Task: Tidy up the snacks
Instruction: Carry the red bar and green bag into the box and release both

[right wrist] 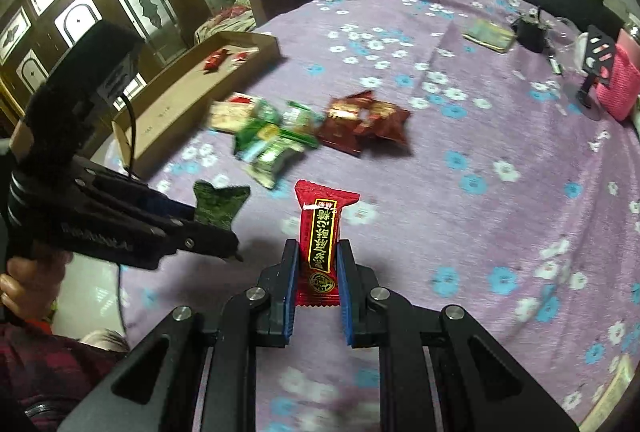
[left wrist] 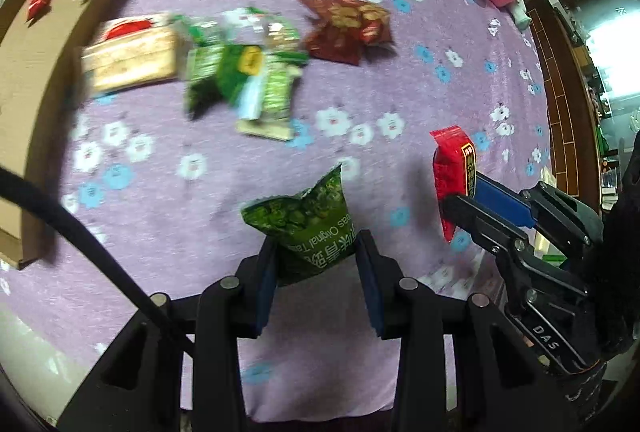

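Both grippers clamped, side by side, angled steeply down.
Left gripper (left wrist: 316, 252) jaws part-closed, pads pinching a green packet (left wrist: 310, 228). Right gripper (right wrist: 318, 272) jaws nearly together, gripping a red packet (right wrist: 322, 236) upright. Bare hand (right wrist: 24, 272) wraps the left gripper's handle.

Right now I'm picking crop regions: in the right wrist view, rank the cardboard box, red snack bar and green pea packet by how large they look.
1. cardboard box
2. red snack bar, though nearness to the camera inflates it
3. green pea packet, partly hidden by the left gripper's fingers
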The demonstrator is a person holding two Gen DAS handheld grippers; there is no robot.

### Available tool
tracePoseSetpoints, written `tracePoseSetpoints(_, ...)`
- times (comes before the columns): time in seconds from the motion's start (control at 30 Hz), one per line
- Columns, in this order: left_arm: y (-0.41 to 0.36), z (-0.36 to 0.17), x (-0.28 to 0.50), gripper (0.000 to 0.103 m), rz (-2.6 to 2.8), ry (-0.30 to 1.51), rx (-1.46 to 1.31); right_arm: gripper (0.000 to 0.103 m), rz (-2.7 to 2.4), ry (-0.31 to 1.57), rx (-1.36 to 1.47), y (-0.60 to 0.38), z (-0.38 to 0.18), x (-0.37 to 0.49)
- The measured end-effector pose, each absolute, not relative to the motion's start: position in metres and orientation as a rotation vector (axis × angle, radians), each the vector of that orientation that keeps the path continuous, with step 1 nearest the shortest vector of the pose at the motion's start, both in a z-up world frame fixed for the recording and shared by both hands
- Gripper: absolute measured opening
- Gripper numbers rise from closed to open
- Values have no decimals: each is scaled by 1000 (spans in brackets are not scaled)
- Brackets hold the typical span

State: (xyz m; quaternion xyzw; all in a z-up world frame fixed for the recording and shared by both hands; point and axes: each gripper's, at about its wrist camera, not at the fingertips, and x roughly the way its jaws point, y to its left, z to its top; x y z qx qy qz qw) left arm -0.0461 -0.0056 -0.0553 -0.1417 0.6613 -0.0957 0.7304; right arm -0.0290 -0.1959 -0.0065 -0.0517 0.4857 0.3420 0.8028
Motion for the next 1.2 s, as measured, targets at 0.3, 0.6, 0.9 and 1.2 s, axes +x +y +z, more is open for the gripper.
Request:
tracePoseSetpoints(0.3,83,-33,-49,40,-147,1380,-296,16,809,1005,-105,-96,11,-20)
tracePoseSetpoints(0.6,188,-24,-25,40,-2,1317,-288,16,883,975,-119,12,14,11)
tracePoseSetpoints(0.9,257,-33,18,40,92,1309,-287,16,854,1005,-93,83,-7,61)
tracePoseSetpoints(1.2,284,-53,48,40,138,1345,-291,16,805,1062,-103,109,-27,83)
